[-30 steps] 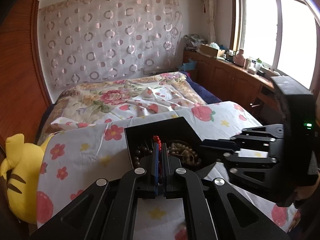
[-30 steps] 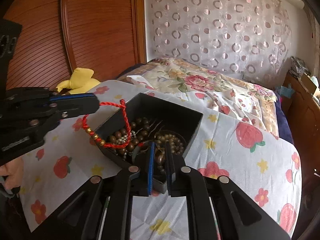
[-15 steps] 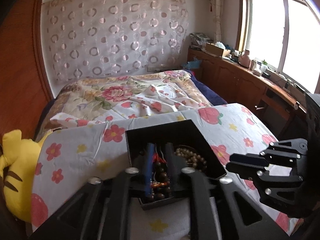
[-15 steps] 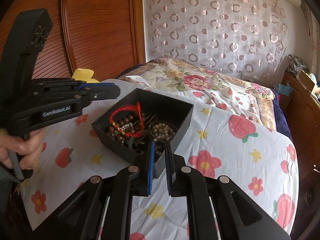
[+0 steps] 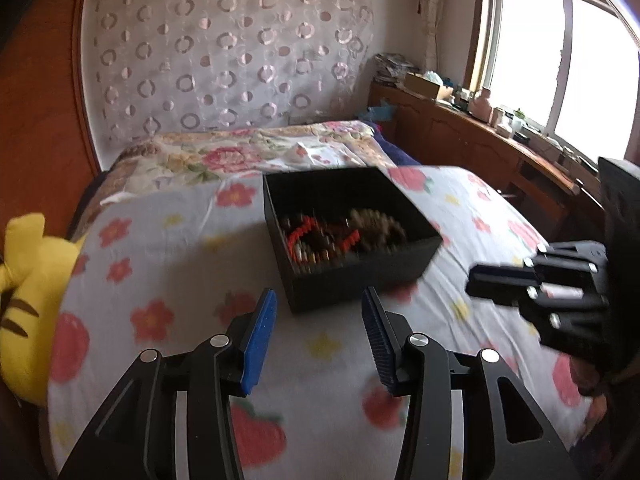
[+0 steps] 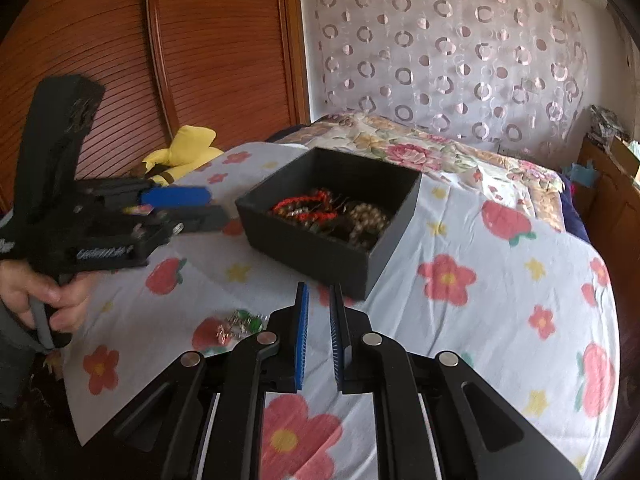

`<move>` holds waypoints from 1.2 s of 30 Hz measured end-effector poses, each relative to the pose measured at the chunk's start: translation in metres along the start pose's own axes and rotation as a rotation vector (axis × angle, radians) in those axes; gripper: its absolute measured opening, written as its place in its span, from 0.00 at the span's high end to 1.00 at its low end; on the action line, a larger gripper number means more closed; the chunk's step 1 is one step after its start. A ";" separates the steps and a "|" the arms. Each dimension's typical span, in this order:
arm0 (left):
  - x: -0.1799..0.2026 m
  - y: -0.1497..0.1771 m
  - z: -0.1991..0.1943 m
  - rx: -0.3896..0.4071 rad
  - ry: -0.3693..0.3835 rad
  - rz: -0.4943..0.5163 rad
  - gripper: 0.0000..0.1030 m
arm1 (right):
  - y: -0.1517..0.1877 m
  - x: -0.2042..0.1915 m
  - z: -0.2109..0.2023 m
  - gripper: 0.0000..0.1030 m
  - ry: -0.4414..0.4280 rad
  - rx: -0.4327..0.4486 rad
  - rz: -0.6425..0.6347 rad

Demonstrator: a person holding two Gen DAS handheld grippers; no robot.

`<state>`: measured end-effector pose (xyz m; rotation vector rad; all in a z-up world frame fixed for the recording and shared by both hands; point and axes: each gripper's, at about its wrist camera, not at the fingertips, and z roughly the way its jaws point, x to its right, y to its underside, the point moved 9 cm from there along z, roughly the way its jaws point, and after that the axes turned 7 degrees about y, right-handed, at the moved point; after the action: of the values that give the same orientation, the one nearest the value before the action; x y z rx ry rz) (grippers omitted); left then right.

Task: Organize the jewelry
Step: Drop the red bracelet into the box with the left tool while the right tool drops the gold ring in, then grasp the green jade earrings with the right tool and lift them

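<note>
A black open box point(image 5: 360, 276) point(image 6: 320, 252) stands on the flowered cloth and holds beaded bracelets. A red cord bracelet point(image 5: 316, 232) point(image 6: 308, 202) lies on top of them inside the box. My left gripper point(image 5: 318, 316) point(image 6: 208, 208) is open and empty, pulled back to the near left of the box. My right gripper point(image 6: 319, 300) point(image 5: 476, 280) is empty with its jaws a narrow gap apart, just in front of the box's near corner. A small piece with green stones point(image 6: 240, 322) lies on the cloth left of my right gripper.
A yellow plush toy point(image 5: 24, 292) point(image 6: 188, 148) lies at the cloth's left edge. A flowered bed point(image 5: 248, 152) lies behind the box, a wooden wardrobe point(image 6: 140, 60) at left, and a wooden sideboard point(image 5: 480, 148) under the window at right.
My left gripper has dropped the red cord bracelet into the box, opened wide and drawn back. My right gripper has also backed away from the box.
</note>
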<state>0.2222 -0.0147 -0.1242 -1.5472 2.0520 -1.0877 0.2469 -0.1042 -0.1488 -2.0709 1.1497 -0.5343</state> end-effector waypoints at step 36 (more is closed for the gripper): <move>0.049 0.061 0.023 -0.149 0.079 0.080 0.87 | 0.035 0.000 0.006 0.67 0.003 -0.047 0.021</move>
<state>0.1808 -0.0615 -0.1758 -1.4977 2.2738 -1.0025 0.2310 -0.1144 -0.1787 -2.0968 1.1949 -0.5053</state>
